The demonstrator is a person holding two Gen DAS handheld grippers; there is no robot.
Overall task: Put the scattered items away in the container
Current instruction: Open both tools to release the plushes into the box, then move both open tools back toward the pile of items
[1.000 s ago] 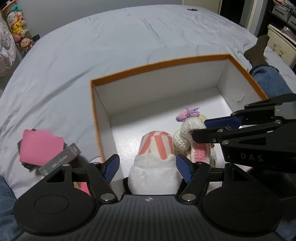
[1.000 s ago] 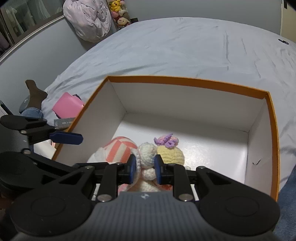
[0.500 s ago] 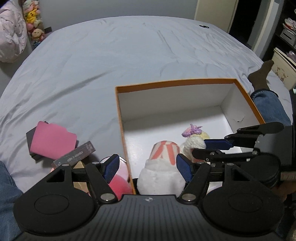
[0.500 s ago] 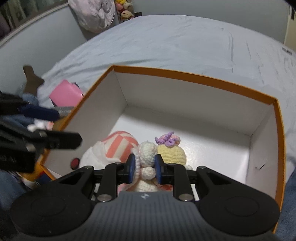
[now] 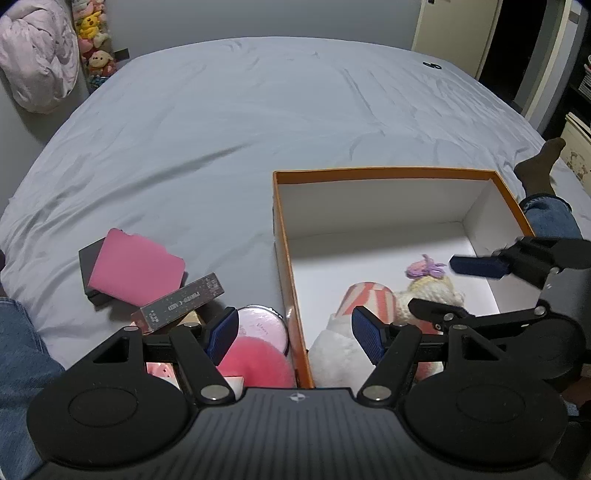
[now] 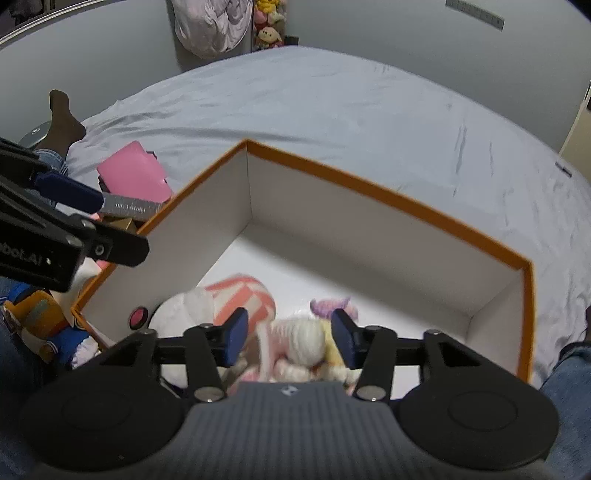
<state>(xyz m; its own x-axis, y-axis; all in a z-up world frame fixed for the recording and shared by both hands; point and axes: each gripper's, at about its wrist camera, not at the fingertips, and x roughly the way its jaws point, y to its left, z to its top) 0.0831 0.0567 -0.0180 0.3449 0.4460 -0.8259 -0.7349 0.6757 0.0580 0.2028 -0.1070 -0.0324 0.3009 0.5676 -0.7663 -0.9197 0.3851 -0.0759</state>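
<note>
A wide bed [image 5: 258, 122] with a wrinkled pale grey sheet fills the room, set against plain grey walls [image 5: 258, 18]. In the far corner sit a bundled pink quilt [image 5: 35, 62] and a stack of plush toys [image 5: 92, 40]. A dark doorway [image 5: 517, 40] opens beside a cream door frame.

Partial "bboLAI" on left tool [image 6: 70, 206]

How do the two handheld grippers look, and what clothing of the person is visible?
Both grippers, the left gripper and the right gripper, are matte black plastic with a ribbed grey-black front edge bearing a small round logo, two round discs, silver pivot screws and angular black fingers tipped with dark blue textured pads. White lettering marks the side of each body. The person wears blue jeans and dark socks.
</note>
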